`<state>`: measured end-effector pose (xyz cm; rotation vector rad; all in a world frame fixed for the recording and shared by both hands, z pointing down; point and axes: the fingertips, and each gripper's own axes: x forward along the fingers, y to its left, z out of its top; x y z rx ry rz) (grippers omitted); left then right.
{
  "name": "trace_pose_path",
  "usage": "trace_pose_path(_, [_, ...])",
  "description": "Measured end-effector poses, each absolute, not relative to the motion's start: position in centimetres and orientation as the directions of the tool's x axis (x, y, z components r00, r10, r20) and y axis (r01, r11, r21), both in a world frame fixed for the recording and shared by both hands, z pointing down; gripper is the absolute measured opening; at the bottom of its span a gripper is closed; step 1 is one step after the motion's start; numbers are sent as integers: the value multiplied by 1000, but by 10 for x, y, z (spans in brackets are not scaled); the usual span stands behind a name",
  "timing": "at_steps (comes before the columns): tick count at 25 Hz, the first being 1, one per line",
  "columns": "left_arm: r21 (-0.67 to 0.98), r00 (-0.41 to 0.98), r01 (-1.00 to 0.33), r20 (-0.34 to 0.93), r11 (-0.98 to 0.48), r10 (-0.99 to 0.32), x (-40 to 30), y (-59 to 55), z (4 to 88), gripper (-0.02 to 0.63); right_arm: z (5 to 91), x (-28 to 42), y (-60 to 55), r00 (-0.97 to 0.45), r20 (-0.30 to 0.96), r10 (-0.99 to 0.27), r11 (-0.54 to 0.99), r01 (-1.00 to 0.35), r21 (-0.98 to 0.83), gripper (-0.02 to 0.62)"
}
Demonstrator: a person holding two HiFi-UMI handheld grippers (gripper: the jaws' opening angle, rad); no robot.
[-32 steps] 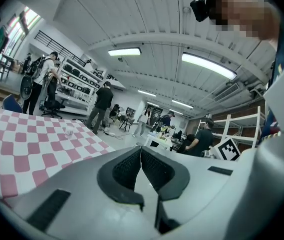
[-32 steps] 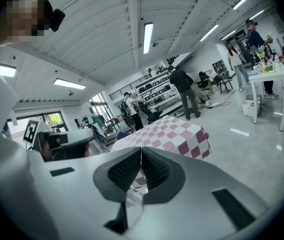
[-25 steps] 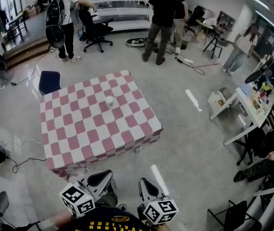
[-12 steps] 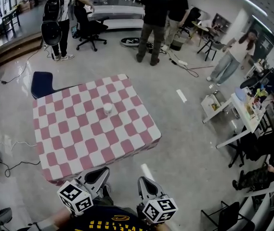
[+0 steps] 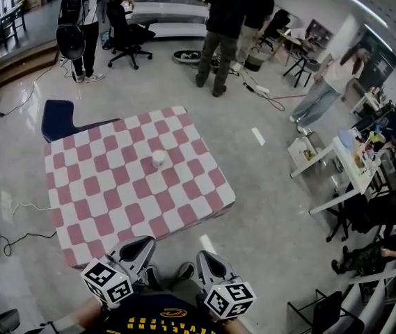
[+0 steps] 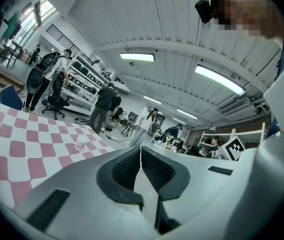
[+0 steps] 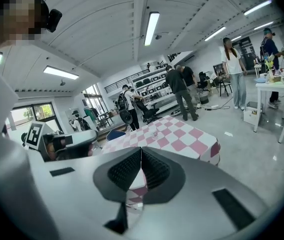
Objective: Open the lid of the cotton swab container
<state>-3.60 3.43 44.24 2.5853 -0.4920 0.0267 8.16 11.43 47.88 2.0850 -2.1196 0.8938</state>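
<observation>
The left gripper point(image 5: 139, 243) and right gripper point(image 5: 207, 259) are held closed, empty, at six o'clock of the checkered table point(image 5: 100, 207); the cotton swab container point(image 5: 159, 159) is seen near its centre.

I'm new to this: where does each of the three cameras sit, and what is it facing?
Head view: on the person's head, looking steeply down at the checkered table and white container; left gripper and right gripper show below.
Left gripper view: on that gripper, looking along its shut jaws over the table.
Right gripper view: likewise, toward the table's edge.
Shared: all three see the table.
</observation>
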Motion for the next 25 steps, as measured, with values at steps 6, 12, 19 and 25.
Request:
trace_pose_path(6, [479,927,-367,116,-797,-357,-38,20,448,9,481,87,96,-111,408,-906,-67,-915,-398,11])
trace_pose_path(12, [457,917,-389,113,-800,-382,-33,2,445,9,479,94,70,-142,383,-913,-23,-918,-396,11])
trace_pose_path(19, [432,898,-435,140,-790,-418,-9,-24,449,9,479,126,48,-160,374,-913,-14,-907,-421,11])
trace_pose_path(25, [431,886,-459,161,-777,-434,23,-49,454,9,485,160,23,-185,387,-903,-5,-897,-441,11])
